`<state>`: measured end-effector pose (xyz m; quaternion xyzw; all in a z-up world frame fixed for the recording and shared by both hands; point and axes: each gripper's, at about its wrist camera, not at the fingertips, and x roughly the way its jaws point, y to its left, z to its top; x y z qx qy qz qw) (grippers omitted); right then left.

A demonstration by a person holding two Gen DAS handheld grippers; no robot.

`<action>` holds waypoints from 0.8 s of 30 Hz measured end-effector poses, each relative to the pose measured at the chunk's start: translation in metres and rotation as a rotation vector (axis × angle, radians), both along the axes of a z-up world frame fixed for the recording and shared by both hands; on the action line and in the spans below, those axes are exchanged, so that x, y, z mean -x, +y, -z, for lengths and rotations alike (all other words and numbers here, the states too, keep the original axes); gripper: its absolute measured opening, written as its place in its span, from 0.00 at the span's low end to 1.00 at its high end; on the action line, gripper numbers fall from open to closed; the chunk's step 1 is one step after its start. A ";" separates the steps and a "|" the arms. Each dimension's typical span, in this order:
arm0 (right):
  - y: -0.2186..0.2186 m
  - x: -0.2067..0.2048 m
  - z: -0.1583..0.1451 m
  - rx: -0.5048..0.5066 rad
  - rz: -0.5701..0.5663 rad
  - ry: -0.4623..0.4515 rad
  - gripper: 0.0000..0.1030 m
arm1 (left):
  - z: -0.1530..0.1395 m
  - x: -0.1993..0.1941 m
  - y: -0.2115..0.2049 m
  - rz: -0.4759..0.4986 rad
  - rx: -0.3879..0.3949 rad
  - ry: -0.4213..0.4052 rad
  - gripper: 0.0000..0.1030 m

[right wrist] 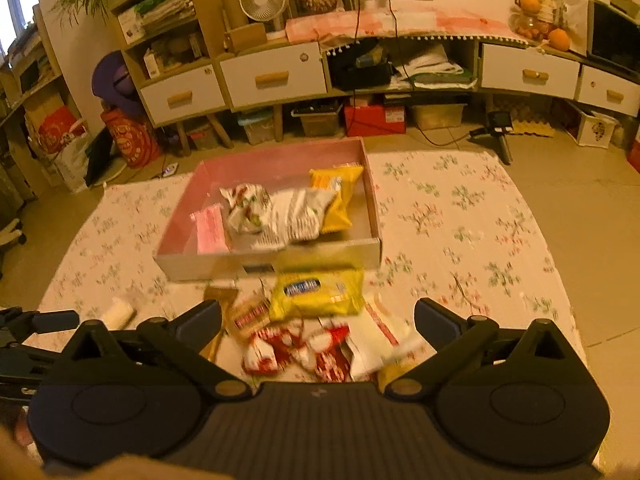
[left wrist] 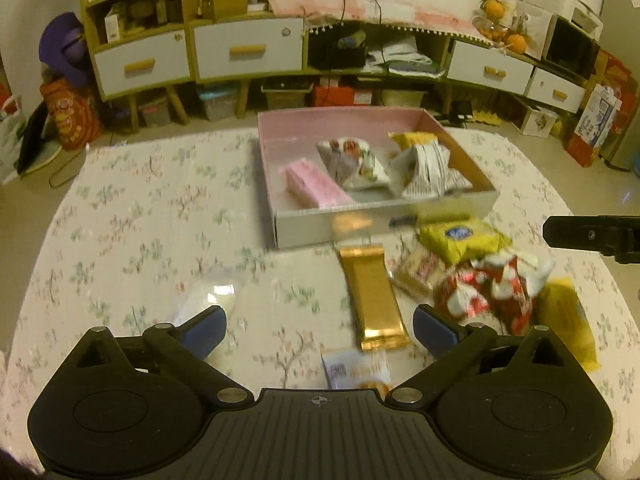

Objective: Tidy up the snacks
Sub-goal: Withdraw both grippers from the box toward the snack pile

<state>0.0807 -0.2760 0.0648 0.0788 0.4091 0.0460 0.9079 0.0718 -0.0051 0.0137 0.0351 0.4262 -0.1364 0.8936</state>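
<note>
A shallow box with a pink inside (left wrist: 280,216) (right wrist: 176,258) sits on the flowered cloth. It holds a pink packet (left wrist: 316,186) (right wrist: 210,230), two white printed packets (left wrist: 352,162) (right wrist: 296,216) and a yellow one (left wrist: 412,138) (right wrist: 338,196). In front of the box lie loose snacks: a gold bar (left wrist: 374,296), a yellow packet (left wrist: 464,238) (right wrist: 316,292) and red-and-white packets (left wrist: 492,292) (right wrist: 296,350). My left gripper (left wrist: 320,330) is open above the cloth, the gold bar between its fingers untouched. My right gripper (right wrist: 318,322) is open above the loose pile.
The flowered cloth (left wrist: 140,240) (right wrist: 460,220) covers the low surface. A small white roll (right wrist: 118,314) lies at the left. Behind stand wooden cabinets with white drawers (left wrist: 248,52) (right wrist: 274,78), boxes and bags. The right gripper's black finger (left wrist: 592,236) shows at the left view's right edge.
</note>
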 end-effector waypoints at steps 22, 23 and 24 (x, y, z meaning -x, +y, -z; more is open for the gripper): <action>-0.028 0.015 0.059 0.112 0.067 0.194 1.00 | 0.042 0.009 0.003 -0.044 0.025 0.208 0.97; -0.028 0.015 0.060 0.106 0.071 0.203 1.00 | 0.044 0.008 0.002 -0.046 0.034 0.217 0.96; -0.028 0.015 0.062 0.098 0.071 0.207 1.00 | 0.045 0.008 0.002 -0.048 0.042 0.224 0.96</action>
